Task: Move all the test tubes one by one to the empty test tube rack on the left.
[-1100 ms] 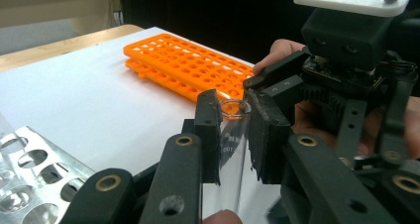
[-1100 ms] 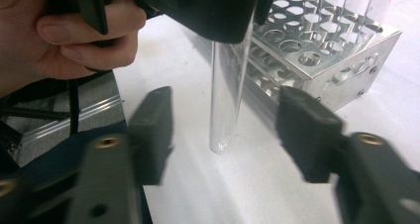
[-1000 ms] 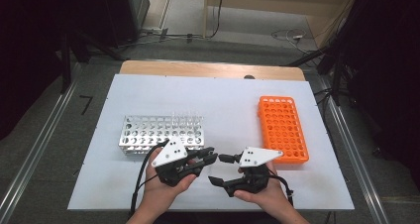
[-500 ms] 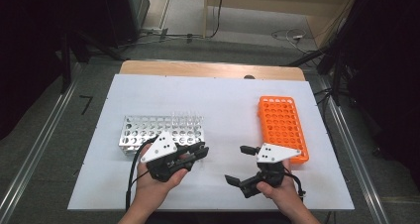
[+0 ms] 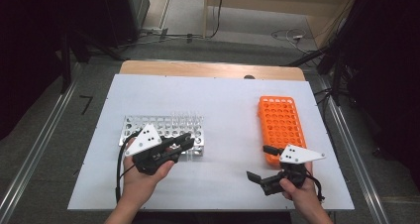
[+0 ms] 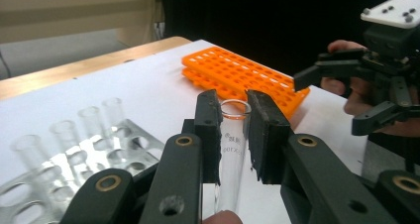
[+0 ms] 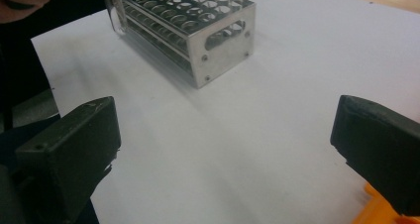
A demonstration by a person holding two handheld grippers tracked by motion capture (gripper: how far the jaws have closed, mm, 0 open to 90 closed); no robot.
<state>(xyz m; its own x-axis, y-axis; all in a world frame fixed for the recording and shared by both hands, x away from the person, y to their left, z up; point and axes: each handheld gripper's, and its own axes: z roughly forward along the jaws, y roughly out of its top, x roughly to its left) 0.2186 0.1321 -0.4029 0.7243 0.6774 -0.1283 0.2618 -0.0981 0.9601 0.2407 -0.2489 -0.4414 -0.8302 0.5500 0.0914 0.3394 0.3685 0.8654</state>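
The left gripper (image 5: 184, 143) is held low over the white worktop (image 5: 228, 105), just in front of the metal rack (image 5: 163, 127), and it points to the right, toward the orange rack (image 5: 280, 122). Its jaws are clenched on a clear glass test tube (image 6: 232, 149). The tube lies along the jaws, with its open rim at their tips, facing the orange rack, and its closed end near the hand. The right gripper (image 5: 260, 162) is near the front edge, just beside the orange rack, pointing left. Its jaws have just been opening and now stand wide apart with nothing between them.
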